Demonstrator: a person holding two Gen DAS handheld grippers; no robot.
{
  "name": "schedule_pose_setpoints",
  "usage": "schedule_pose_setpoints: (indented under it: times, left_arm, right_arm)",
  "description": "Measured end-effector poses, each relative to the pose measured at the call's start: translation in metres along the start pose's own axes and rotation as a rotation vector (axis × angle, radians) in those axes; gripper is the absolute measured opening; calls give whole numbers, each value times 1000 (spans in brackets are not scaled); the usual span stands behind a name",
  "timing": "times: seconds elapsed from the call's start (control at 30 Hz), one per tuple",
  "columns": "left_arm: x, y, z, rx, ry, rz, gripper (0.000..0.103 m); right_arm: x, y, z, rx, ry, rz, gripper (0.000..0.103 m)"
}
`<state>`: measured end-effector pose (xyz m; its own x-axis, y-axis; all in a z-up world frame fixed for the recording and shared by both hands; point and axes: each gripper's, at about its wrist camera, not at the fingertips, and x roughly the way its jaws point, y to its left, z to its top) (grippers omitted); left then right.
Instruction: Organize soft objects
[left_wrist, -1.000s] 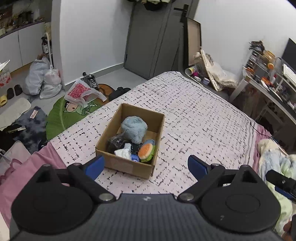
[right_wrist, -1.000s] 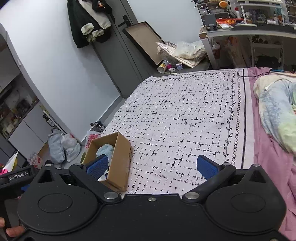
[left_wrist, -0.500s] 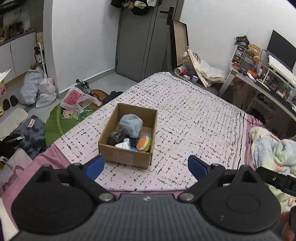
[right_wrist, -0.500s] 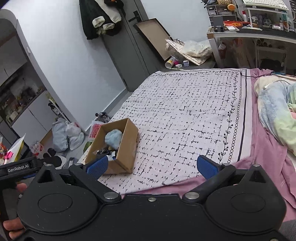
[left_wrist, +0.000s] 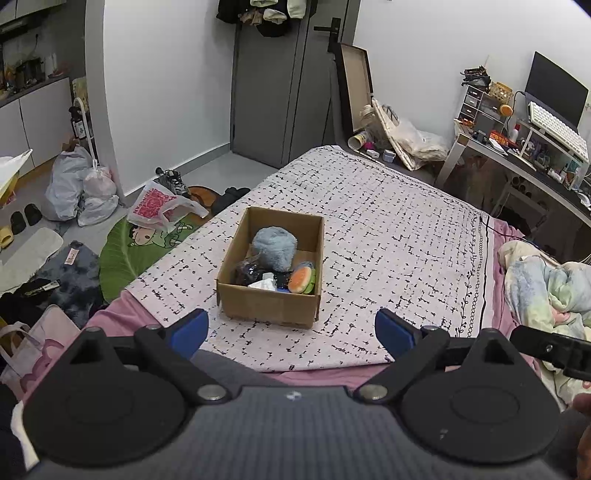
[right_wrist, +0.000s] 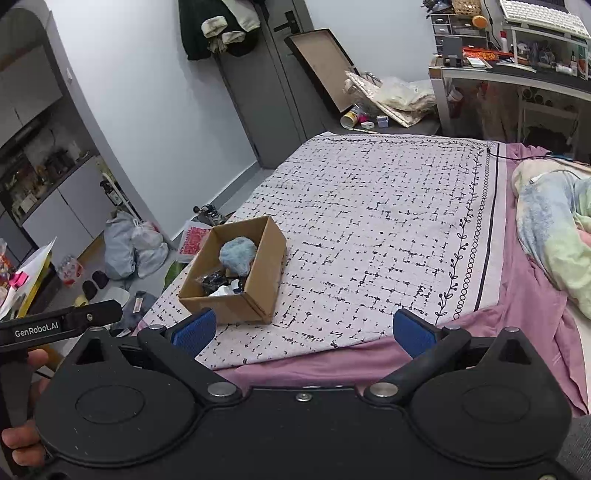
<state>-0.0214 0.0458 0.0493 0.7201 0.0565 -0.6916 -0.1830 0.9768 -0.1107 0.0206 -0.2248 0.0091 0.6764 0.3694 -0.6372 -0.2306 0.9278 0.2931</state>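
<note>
- Both wide open, holding nothing: left gripper (left_wrist: 291, 330) and right gripper (right_wrist: 302, 332), low in frame, short of the bed.
- Cardboard box (left_wrist: 271, 304) mid-frame on the patterned blanket (left_wrist: 388, 236), fluffy blue toy (left_wrist: 274, 246) and melon-slice plush (left_wrist: 301, 279) inside.
- Probably best to come in from above, pinch one soft item mid-body, gently.
- Readable: "GenRobot.AI" label (right_wrist: 36, 331), lower left of right view.

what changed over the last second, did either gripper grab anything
Both grippers pulled back from the bed: the cardboard box looks smaller and farther, and more of the pink sheet shows at the near edge. Nothing was grabbed or released; the left gripper and right gripper stayed open and empty. The box and the soft toys in it stayed put.
</note>
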Motion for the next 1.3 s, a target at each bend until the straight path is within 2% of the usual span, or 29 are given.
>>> schedule_pose_setpoints:
  times: [0.3,1.3]
  left_arm:
    - [-4,-4,-1,34,-5,-15,96]
    - [-2,-4,0,36,10,-18,96]
  right_arm:
    - [-2,3,0,-3,4,0,103]
    - [2,6,-1,-2,25,-6,103]
